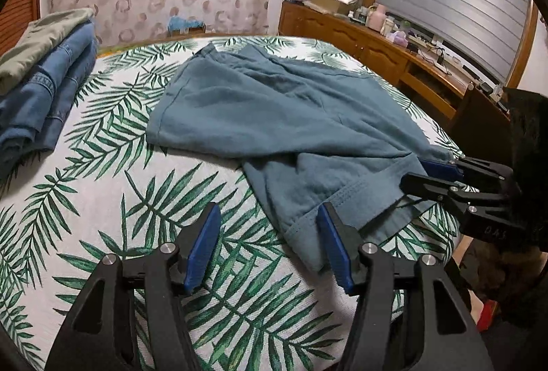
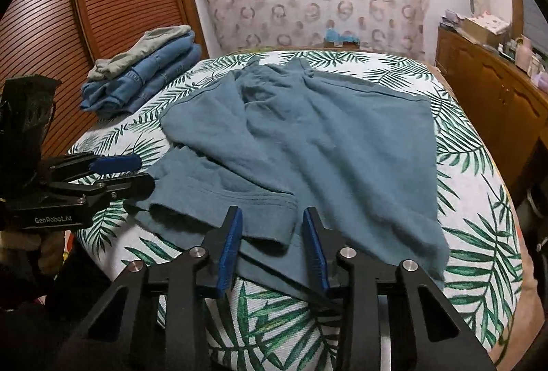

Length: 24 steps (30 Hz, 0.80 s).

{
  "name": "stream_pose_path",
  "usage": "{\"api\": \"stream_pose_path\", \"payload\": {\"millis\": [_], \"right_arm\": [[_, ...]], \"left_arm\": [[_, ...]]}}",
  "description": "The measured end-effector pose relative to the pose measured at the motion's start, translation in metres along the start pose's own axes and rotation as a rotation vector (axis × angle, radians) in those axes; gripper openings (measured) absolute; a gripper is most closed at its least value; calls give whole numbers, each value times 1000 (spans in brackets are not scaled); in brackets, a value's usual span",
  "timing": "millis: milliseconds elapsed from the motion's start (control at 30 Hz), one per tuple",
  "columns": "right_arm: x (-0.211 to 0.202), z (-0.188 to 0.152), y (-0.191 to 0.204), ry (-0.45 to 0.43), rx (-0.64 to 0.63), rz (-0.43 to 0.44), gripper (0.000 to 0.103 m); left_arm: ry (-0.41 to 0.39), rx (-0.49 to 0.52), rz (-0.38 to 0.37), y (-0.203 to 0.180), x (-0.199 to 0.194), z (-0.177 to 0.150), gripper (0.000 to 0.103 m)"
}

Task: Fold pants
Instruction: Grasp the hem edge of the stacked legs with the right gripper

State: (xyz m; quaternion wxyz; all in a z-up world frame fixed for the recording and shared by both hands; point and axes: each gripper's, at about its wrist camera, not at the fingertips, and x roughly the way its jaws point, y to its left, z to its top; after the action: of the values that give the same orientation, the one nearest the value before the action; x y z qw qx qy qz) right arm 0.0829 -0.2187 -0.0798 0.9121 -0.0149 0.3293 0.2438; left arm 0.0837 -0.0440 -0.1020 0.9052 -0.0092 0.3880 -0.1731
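Teal pants (image 2: 308,138) spread on leaf-print bed (image 1: 102,217); left gripper (image 1: 267,224) and right gripper (image 2: 270,227) jaws apart astride hems.

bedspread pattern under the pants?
Green palm-leaf print on white, on the bedspread; clearest in the left wrist view.

We see a bed (image 2: 479,200) with a palm-leaf cover; teal pants (image 2: 325,138) and a folded clothes stack (image 2: 147,76) lie on it.
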Motion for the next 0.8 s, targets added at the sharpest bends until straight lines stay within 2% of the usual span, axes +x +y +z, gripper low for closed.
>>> {"api": "stream_pose_path", "payload": {"millis": [67,133,200,333,467,600,800], "right_arm": [[0,0,3,-4,-13,-1,33],[-2,0,6,-8,-34,-3,24],[-4,0,8,-16,-57,-15,21],[-7,0,5,-28,-64,2,13],[-18,0,3,-59,-72,17,9],[-25,1,8,-87,-94,5,9],[-35,-1,6,-119,-94,-17,9]], "left_arm": [[-6,12,10,-3,1,-1,63],[-12,13,7,-4,1,-2,66],[-18,18,5,-4,2,-2,69],[-23,24,11,-5,2,-2,69],[-12,-1,1,-3,-1,0,69],[-53,-31,-1,0,-9,-1,69],[-67,-19,1,-6,-11,1,69]]}}
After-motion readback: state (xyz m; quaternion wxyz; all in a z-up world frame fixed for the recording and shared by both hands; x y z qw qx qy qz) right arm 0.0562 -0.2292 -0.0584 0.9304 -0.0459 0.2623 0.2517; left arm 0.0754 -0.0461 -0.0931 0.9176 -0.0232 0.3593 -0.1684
